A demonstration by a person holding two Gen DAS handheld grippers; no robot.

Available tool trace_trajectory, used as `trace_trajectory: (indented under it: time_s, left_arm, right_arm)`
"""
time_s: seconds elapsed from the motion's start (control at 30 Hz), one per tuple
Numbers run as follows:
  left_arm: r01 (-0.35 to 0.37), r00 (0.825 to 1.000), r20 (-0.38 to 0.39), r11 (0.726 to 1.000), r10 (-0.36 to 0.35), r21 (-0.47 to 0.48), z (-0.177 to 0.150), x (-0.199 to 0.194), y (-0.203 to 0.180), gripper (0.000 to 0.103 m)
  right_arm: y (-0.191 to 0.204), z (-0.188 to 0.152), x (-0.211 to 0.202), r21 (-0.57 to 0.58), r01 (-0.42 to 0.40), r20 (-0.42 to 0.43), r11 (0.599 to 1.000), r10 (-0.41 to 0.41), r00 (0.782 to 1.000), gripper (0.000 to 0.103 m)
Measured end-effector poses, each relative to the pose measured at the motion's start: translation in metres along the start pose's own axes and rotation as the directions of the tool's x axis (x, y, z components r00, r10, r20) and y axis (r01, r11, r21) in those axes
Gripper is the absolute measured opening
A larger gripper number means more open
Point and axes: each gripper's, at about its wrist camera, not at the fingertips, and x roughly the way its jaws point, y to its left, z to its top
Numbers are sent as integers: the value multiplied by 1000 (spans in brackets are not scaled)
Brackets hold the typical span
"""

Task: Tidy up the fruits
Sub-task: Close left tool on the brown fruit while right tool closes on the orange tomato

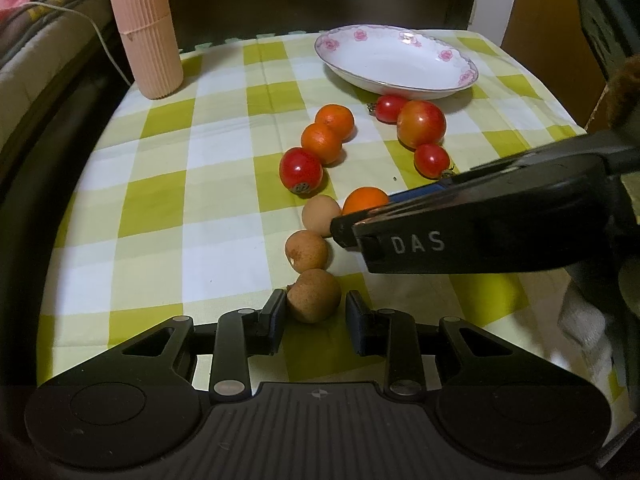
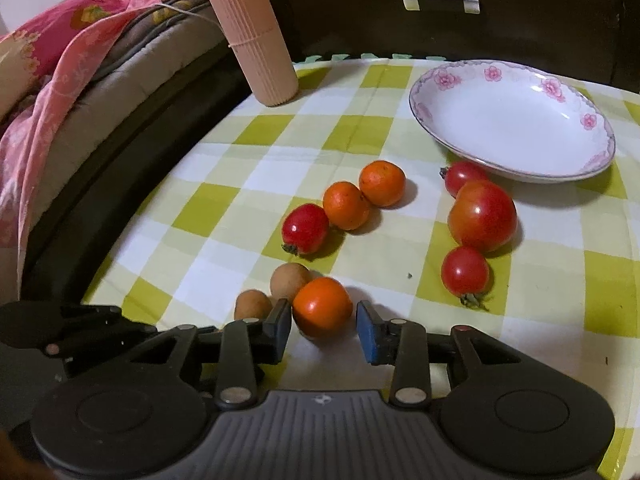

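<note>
Between your right jaws (image 2: 323,322) sits a smooth orange (image 2: 322,307), unpinched; left jaws (image 1: 316,320) straddle a longan (image 1: 315,295), loose. Grip each gently at its widest: both roll.

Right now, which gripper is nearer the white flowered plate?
Right. The right gripper sits around an orange fruit, closer to the plate; the left gripper is farther back, around a brown fruit.

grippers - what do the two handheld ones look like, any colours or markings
Both are black plastic. The left gripper has black pads on its jaws, silver pivot rivets on the linkage arms and a ribbed grey base with a small round mark. The right gripper is built the same, but its pads are blue. Seen from the left wrist view, its side carries the white letters DAS.
</note>
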Motion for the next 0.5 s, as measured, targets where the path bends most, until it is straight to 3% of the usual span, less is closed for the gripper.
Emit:
trace_trajectory:
  time_s: [0.23,0.5]
  left_arm:
    - [-1,1000,-1,1000,1,1,0,0,0,41]
    - [-4,1000,-13,1000,3,-15,2,-1,2,36]
  right_arm:
    - [6,1,3,-47,25,7,999,-25,1000,33]
    - [-1,-3,-7,5,56,-16,998,-56,998,32]
